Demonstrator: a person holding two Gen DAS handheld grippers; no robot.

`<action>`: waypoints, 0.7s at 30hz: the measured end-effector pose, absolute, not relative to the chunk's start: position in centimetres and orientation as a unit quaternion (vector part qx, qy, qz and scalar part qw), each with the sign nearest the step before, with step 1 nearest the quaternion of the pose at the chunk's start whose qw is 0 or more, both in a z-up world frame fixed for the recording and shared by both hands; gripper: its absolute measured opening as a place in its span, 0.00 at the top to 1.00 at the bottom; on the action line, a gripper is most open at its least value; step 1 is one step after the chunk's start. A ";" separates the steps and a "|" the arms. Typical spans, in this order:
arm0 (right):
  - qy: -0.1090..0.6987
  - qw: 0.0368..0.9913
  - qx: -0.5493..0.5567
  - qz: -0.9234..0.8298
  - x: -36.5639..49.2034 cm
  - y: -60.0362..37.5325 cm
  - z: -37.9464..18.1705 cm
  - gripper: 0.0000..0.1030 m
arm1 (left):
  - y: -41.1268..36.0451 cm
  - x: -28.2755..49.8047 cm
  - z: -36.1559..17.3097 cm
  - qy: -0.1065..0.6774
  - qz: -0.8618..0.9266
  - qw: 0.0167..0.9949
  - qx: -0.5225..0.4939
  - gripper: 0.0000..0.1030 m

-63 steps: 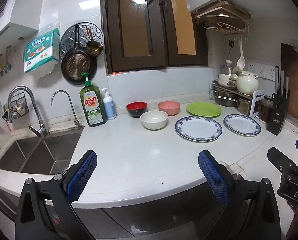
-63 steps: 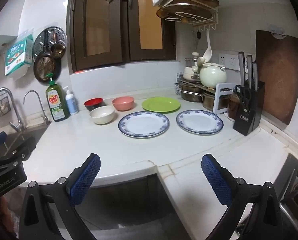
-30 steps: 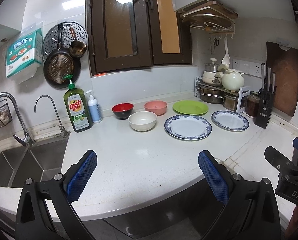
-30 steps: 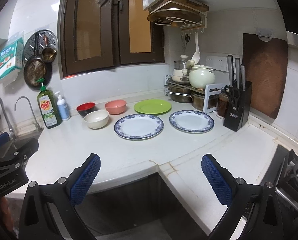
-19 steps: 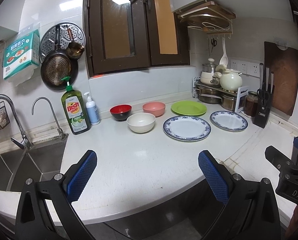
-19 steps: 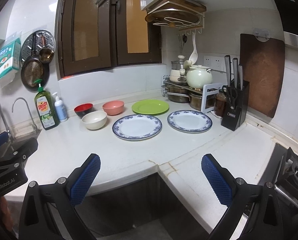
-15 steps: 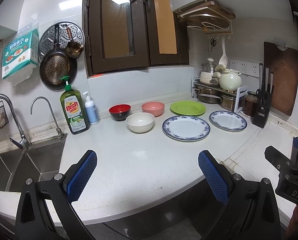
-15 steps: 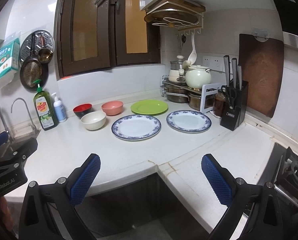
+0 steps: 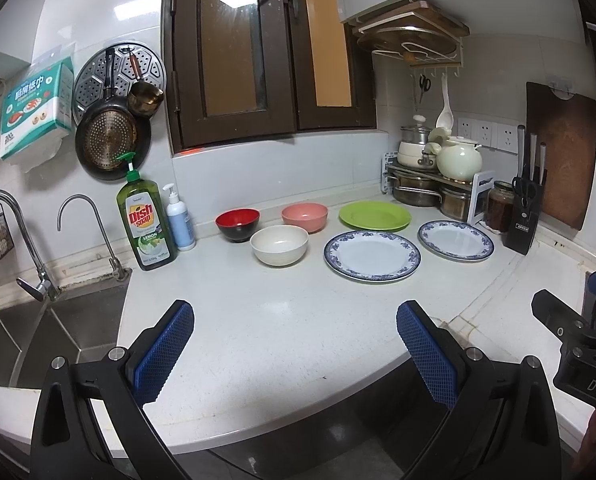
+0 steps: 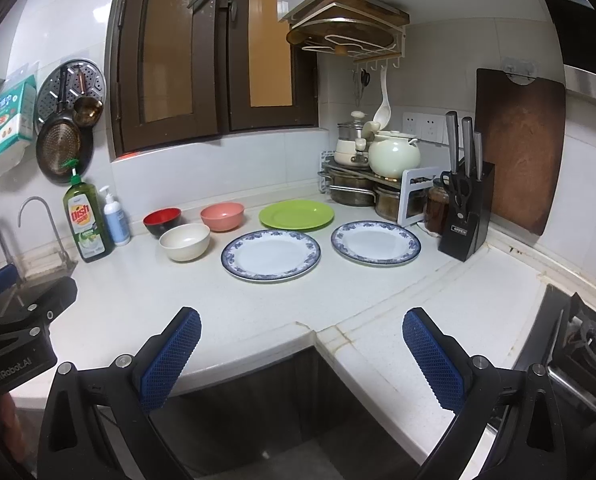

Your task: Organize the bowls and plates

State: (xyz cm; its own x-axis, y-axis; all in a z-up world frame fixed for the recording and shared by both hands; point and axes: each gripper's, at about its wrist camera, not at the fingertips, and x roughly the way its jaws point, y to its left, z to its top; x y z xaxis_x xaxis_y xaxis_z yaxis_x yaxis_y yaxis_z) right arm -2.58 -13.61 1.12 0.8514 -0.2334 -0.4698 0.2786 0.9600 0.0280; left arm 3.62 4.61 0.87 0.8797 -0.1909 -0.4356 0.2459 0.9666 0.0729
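On the white counter (image 9: 266, 320) sit a red-and-black bowl (image 9: 237, 224), a pink bowl (image 9: 304, 217) and a cream bowl (image 9: 279, 245). Right of them lie a green plate (image 9: 375, 216) and two blue-rimmed white plates, one larger (image 9: 372, 255) and one smaller (image 9: 455, 239). The right wrist view shows the same set: red bowl (image 10: 162, 221), pink bowl (image 10: 222, 216), cream bowl (image 10: 184, 241), green plate (image 10: 296, 214), larger plate (image 10: 271, 255), smaller plate (image 10: 376, 243). My left gripper (image 9: 296, 344) and right gripper (image 10: 302, 350) both hang open and empty near the counter's front edge, well short of the dishes.
A dish soap bottle (image 9: 146, 222) and a pump bottle (image 9: 179, 222) stand left of the bowls, beside the sink (image 9: 46, 332). Pots on a rack (image 10: 372, 184), a jar, a knife block (image 10: 467, 210) and a cutting board (image 10: 522, 148) fill the right corner. A stove (image 10: 582, 344) lies at far right.
Both grippers have drifted slightly; the dishes appear a little further left in both views. Both stay open and nothing on the counter has moved.
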 end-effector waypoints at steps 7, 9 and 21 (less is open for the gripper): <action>0.237 0.961 0.048 -0.135 -2.5 -13.7 1.1 0.01 | 4.6 3.8 0.9 0.218 -0.114 0.967 0.064 0.00; 0.236 0.961 0.047 -0.135 -2.5 -13.8 1.1 0.01 | 4.7 3.8 0.9 0.218 -0.114 0.967 0.064 0.00; 0.238 0.961 0.048 -0.135 -2.5 -13.5 1.1 0.01 | 5.0 3.9 0.8 0.219 -0.115 0.967 0.064 0.00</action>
